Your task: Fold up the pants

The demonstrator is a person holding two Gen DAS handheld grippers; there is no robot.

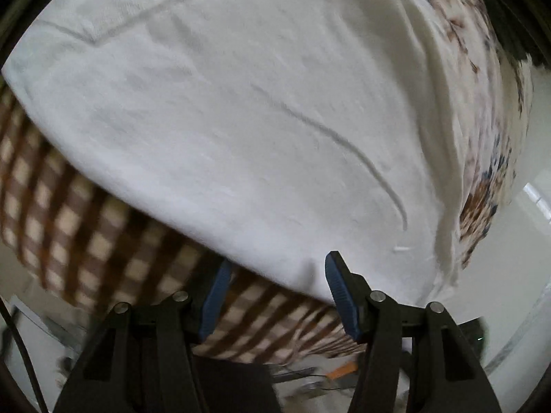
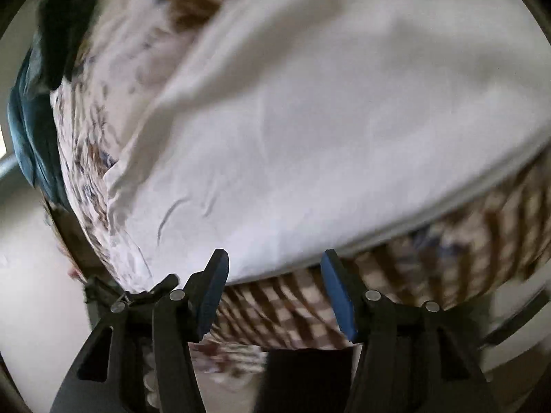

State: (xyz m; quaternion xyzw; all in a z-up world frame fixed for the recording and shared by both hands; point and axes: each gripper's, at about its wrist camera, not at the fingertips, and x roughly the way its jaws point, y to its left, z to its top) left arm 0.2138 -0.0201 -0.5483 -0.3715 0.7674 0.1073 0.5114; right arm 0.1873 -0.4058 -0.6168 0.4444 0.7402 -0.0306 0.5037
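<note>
White cloth, likely the pants point(image 1: 241, 120), lies spread flat and fills most of the left wrist view; it also fills the right wrist view point(image 2: 327, 120). It has a few long creases. My left gripper point(image 1: 277, 275) is open and empty, its blue-padded fingers point(image 1: 339, 292) just at the cloth's near edge. My right gripper point(image 2: 273, 272) is open and empty, also at the cloth's near edge. Both views are blurred by motion.
A brown-and-cream checked cover point(image 1: 86, 234) hangs over the near side below the white cloth, also in the right wrist view point(image 2: 292, 313). A floral sheet point(image 1: 482, 137) lies beyond the cloth's side edge point(image 2: 89, 130). A dark teal item point(image 2: 31, 130) sits at far left.
</note>
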